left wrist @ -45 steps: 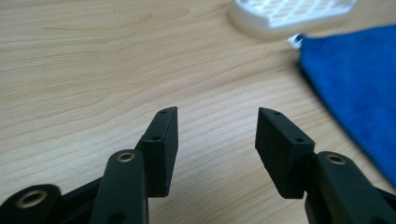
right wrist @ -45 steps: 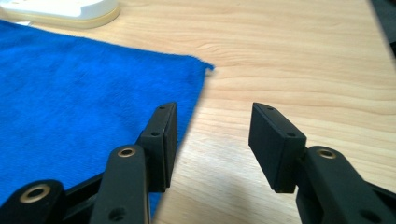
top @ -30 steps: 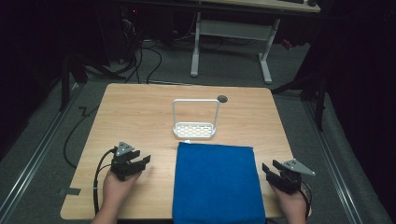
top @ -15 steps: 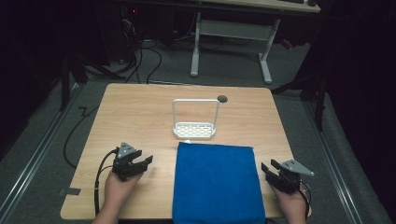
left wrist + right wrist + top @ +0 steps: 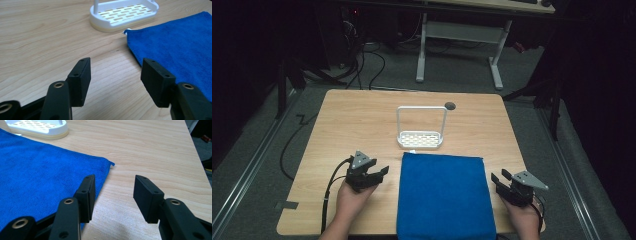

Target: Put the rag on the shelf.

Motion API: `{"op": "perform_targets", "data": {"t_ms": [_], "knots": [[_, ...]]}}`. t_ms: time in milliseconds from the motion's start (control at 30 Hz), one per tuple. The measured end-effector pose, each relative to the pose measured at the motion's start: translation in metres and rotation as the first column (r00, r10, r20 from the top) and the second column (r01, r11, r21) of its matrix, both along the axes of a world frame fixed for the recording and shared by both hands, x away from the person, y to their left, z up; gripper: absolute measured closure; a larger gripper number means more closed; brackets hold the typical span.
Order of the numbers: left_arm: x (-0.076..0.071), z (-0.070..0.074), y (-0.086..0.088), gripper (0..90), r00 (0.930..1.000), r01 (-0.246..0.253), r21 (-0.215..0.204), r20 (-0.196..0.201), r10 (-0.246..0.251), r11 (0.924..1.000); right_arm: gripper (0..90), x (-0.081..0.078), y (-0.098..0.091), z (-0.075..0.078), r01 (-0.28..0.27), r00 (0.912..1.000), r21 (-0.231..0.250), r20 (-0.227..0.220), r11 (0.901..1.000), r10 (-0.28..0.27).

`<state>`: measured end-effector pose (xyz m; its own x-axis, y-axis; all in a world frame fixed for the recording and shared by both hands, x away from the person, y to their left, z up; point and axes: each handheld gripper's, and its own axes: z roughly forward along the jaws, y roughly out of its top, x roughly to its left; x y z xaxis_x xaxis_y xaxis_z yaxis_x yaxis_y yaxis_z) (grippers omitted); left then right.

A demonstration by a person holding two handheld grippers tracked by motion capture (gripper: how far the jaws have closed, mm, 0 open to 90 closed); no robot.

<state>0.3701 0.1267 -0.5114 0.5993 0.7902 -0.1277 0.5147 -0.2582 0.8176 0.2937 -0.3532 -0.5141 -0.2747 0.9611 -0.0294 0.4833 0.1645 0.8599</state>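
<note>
Wooden table [image 5: 352, 120] carries a blue towel [image 5: 443, 197] at 6 o'clock, flat. White rack [image 5: 421, 136] stands just beyond, at 12 o'clock of it. Left gripper [image 5: 373, 176], at 9 o'clock, jaws apart, just been opening, empty. Right gripper [image 5: 501, 181], at 3 o'clock, jaws apart, just closing slightly, empty.

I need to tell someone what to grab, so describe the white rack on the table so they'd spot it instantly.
On the light wooden table, look just beyond the far edge of the blue towel, near the middle. There stands a small white plastic rack with a slotted oval base and a tall hoop handle, the table's one white, upright thing.
</note>
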Motion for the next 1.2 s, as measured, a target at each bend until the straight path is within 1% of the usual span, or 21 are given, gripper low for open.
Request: {"op": "perform_targets", "data": {"t_ms": [67, 133, 167, 200, 267, 300, 333, 467, 600, 700, 767, 833, 900, 933, 1067, 1100, 1133, 1200], "knots": [[0.001, 0.0, -0.009, 42.0, 0.9998, 0.016, 0.007, 0.008, -0.016, 0.9999, 52.7, 0.0, 0.0, 0.0, 0.004, 1.0, 0.002, 0.0, 1.0, -0.004], [0.002, 0.001, -0.016, 42.1, 0.9994, 0.03, 0.028, 0.016, -0.03, 0.9992, 52.4, 0.0, 0.0, 0.0, 0.004, 1.0, 0.003, -0.004, 1.0, -0.004], [0.003, 0.002, -0.02, 42.2, 0.999, 0.033, 0.028, 0.03, -0.034, 0.9991, 52.3, 0.0, -0.001, 0.0, 0.004, 1.0, 0.003, -0.005, 1.0, -0.003], [0.004, 0.002, -0.023, 42.4, 0.9989, 0.036, 0.016, 0.03, -0.037, 0.9992, 52.3, 0.0, -0.001, 0.0, 0.004, 1.0, 0.003, -0.005, 1.0, -0.004], [0.007, 0.001, -0.03, 42.5, 0.9989, 0.045, 0.001, 0.015, -0.045, 0.999, 52.1, -0.001, -0.002, 0.0, 0.005, 1.0, 0.005, -0.007, 1.0, -0.005], [0.008, 0.0, -0.034, 42.5, 0.9986, 0.051, 0.005, 0.017, -0.051, 0.9987, 52.1, -0.001, -0.003, 0.001, 0.007, 1.0, 0.008, -0.006, 0.9999, -0.007], [0.009, -0.001, -0.037, 42.5, 0.9983, 0.056, -0.002, 0.019, -0.056, 0.9984, 51.9, -0.001, -0.003, 0.001, 0.008, 0.9999, 0.01, -0.008, 0.9999, -0.008], [0.014, -0.004, -0.051, 42.5, 0.9966, 0.079, -0.002, 0.022, -0.079, 0.9969, 51.6, -0.001, -0.005, 0.001, 0.013, 0.9999, 0.016, -0.008, 0.9998, -0.013], [0.02, -0.008, -0.058, 42.9, 0.9966, 0.081, -0.011, 0.019, -0.08, 0.9967, 51.3, -0.002, -0.005, 0.001, 0.013, 0.9999, 0.016, -0.004, 0.9998, -0.013], [0.025, -0.01, -0.066, 43.5, 0.9957, 0.091, -0.006, 0.018, -0.091, 0.9958, 50.8, -0.002, -0.003, 0.001, 0.01, 0.9999, 0.014, -0.006, 0.9999, -0.01], [0.028, -0.01, -0.072, 43.8, 0.9949, 0.096, 0.016, 0.03, -0.096, 0.9953, 50.2, -0.001, -0.002, 0.001, 0.008, 0.9999, 0.011, -0.009, 0.9999, -0.008], [0.031, -0.011, -0.074, 44.7, 0.9949, 0.091, 0.018, 0.043, -0.091, 0.9957, 49.8, 0.0, 0.0, 0.002, 0.003, 0.9999, 0.01, -0.01, 0.9999, -0.003], [0.034, -0.012, -0.075, 45.0, 0.9957, 0.085, 0.016, 0.035, -0.085, 0.9963, 49.1, 0.002, 0.002, 0.003, -0.006, 0.9999, 0.008, -0.012, 0.9999, 0.006], [0.035, -0.013, -0.075, 45.2, 0.9961, 0.077, 0.026, 0.042, -0.078, 0.9967, 48.8, 0.004, 0.004, 0.003, -0.012, 0.9998, 0.013, -0.015, 0.9998, 0.013], [0.039, -0.013, -0.077, 45.1, 0.996, 0.077, 0.044, 0.042, -0.078, 0.9961, 48.5, 0.014, 0.009, 0.008, -0.035, 0.9991, 0.031, -0.024, 0.9989, 0.036], [0.041, -0.013, -0.077, 44.8, 0.9962, 0.072, 0.044, 0.045, -0.074, 0.9964, 49.0, 0.017, 0.01, 0.009, -0.04, 0.999, 0.02, -0.021, 0.999, 0.041], [0.041, -0.013, -0.078, 44.5, 0.9964, 0.07, 0.041, 0.045, -0.071, 0.9967, 49.5, 0.022, 0.011, 0.011, -0.038, 0.9987, 0.035, -0.033, 0.9987, 0.039], [0.044, -0.012, -0.077, 44.4, 0.9967, 0.067, 0.031, 0.044, -0.068, 0.9973, 50.1, 0.029, 0.011, 0.013, -0.034, 0.9988, 0.045, -0.033, 0.9984, 0.036]]}}
